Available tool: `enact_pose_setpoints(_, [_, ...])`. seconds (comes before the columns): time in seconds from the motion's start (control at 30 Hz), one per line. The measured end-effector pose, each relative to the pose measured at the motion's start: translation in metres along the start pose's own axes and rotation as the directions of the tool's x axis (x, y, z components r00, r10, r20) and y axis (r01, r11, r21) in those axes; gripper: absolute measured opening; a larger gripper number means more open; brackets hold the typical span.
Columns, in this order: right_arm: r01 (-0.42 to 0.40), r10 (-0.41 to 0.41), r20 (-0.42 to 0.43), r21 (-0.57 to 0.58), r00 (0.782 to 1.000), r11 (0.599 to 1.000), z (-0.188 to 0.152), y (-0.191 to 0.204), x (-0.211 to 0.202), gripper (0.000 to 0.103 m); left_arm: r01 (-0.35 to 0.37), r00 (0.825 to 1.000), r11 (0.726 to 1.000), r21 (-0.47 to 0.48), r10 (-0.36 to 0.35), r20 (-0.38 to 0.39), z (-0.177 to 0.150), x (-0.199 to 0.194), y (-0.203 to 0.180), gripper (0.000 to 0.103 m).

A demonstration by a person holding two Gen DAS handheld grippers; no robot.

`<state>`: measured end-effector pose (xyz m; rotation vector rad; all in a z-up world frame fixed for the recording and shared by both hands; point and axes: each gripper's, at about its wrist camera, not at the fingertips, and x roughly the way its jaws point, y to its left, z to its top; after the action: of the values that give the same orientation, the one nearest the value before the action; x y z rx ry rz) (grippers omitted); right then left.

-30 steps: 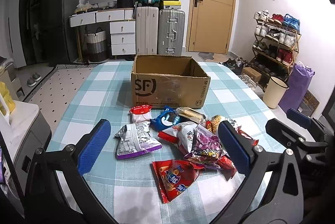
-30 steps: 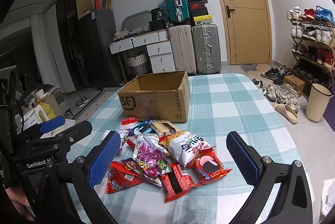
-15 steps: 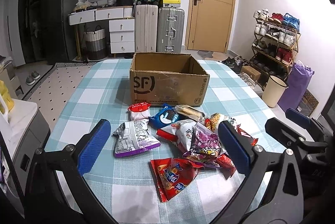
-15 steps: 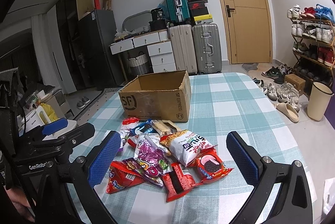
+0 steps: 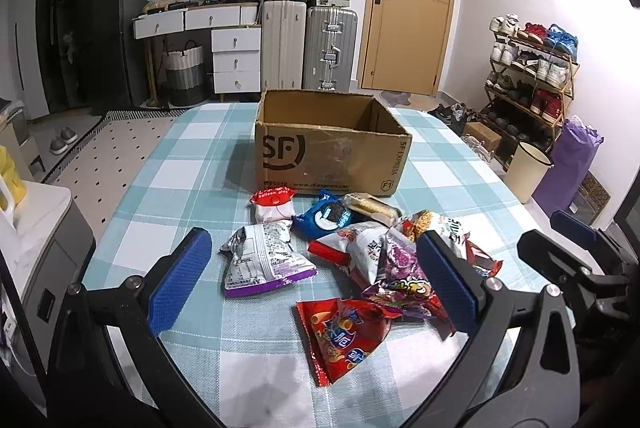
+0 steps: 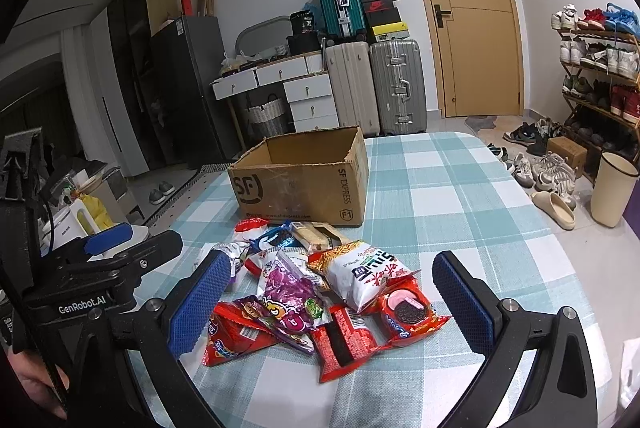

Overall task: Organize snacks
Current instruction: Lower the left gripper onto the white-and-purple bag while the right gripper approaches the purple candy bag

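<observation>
Nearer now, snacks (image 5: 352,260) lie between left claw (image 5: 316,284) tips.

Both fisheye views sit low over the near edge of the checked tablecloth (image 5: 188,168), looking toward 12 o'clock across the snack pile (image 5: 352,252) at the open SF cardboard box (image 5: 332,156) and the suitcases and door behind. The left wrist view faces the box squarely; the right wrist view, from 3 o'clock of it, sees the box (image 6: 304,180) corner-on. Each catches the other gripper at its edge.
</observation>
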<state>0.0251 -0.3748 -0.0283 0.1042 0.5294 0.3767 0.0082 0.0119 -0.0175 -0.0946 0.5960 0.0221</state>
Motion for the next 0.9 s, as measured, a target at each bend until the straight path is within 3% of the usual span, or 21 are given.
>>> enact_pose_setpoints(0.9, [-0.01, 0.01, -0.047, 0.004, 0.999, 1.0, -0.008, -0.01, 0.04, 0.103, -0.033, 0.994, 0.998, -0.044, 0.029, -0.108, -0.001, 0.071, 0.027, 0.102])
